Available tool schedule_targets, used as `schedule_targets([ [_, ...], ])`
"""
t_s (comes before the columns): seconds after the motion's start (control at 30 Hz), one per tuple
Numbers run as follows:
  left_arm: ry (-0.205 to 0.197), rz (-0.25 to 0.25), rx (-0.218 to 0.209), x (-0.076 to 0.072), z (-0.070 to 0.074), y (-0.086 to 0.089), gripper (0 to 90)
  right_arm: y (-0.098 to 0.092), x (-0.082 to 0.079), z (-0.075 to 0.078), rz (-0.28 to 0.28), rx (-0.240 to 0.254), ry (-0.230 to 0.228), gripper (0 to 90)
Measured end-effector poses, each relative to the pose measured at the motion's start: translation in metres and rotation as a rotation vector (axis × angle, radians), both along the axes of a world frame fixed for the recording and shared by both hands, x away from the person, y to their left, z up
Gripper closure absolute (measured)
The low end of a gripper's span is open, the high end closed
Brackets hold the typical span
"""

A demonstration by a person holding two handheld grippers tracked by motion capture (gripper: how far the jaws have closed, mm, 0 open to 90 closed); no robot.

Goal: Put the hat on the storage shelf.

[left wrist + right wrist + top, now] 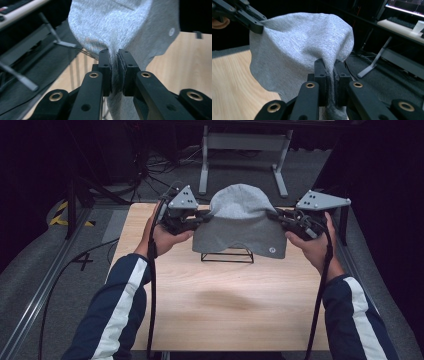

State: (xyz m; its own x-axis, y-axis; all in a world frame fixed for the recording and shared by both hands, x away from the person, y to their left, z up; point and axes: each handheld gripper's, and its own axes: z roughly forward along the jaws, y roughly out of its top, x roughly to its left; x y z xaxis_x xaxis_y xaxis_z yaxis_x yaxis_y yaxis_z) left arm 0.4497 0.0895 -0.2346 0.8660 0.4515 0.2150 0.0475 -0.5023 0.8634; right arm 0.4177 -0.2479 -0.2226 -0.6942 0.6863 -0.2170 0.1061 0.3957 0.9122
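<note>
Hat: a grey knit hat (240, 220) hangs in the air between the two grippers, above the far half of the desk (225, 310). Its rounded crown is up and its lower edge hangs loose. A small round badge (272, 250) sits near the lower right corner in the high view.
Left gripper: the left gripper (202, 217) is clamped on the left edge of the hat. In the left gripper view the gripper (114, 72) has its two black jaws pinched tight, with a fold of grey cloth squeezed between them.
Right gripper: the right gripper (276, 217) holds the opposite edge of the hat. In the right gripper view the gripper (329, 77) has its jaws pressed together on a gathered strip of cloth. The other gripper (255, 26) bites the far corner of the hat at the upper left of that view.
Stand: a black wire stand (227, 256) rests on the desk right under the hat, and the hat's lower edge hides the top of it.
Hands: the left hand (165, 237) and the right hand (312, 245) each grasp a gripper from below. The sleeves are dark blue with a white stripe.
Desk: light wood, with a soft shadow (222, 300) on it nearer the person.
</note>
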Motion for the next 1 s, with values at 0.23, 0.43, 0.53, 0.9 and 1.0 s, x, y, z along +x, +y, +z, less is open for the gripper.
schedule_targets([
  [0.23,-0.041,0.080,0.038,0.020,0.025,0.003,81.5,0.019,0.023,0.024,-0.013,-0.015,-0.030,84.2],
  [0.43,-0.040,0.107,0.028,0.037,0.037,-0.001,81.6,0.024,0.037,0.035,-0.018,-0.021,-0.042,84.2],
  [0.53,-0.030,0.109,0.023,0.042,0.036,-0.004,81.5,0.023,0.045,0.036,-0.033,-0.030,-0.040,84.2],
  [0.9,0.026,0.148,0.026,0.073,0.016,-0.023,81.6,0.014,0.073,0.027,-0.088,-0.003,0.007,84.2],
  [1.0,0.038,0.162,0.027,0.078,0.009,-0.026,81.6,0.011,0.078,0.023,-0.098,0.001,0.018,84.2],
])
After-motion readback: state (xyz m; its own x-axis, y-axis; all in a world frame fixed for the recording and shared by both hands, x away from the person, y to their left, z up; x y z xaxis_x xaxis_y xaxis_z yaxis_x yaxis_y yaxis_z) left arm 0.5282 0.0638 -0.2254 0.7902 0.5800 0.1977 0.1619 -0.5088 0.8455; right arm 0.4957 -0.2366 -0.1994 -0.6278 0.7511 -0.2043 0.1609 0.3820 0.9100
